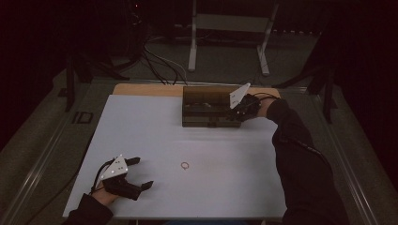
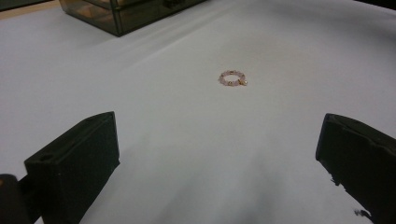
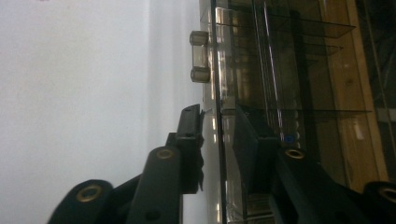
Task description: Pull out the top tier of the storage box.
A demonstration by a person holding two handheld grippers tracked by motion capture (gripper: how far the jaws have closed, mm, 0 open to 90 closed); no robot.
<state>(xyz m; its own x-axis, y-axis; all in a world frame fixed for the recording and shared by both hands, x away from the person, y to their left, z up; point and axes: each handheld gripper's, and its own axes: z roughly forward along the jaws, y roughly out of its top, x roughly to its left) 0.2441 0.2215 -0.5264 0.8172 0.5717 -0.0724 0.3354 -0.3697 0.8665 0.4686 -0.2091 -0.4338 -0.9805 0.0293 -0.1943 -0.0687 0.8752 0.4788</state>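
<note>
Right hand-held gripper [image 3: 212, 116] pinches the glass box's front wall [image 3: 218, 154].

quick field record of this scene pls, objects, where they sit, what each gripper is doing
surface: white table
box: smoked clear box with compartments, at the far edge of the table
bracelet: small pink beaded bracelet, lying flat near the table's middle, apart from both grippers
left gripper: left gripper low over the near left of the table, jaws wide open, nothing between them, pointed toward the bracelet
right gripper: right gripper at the box's right end, jaws on either side of a clear wall panel
</note>
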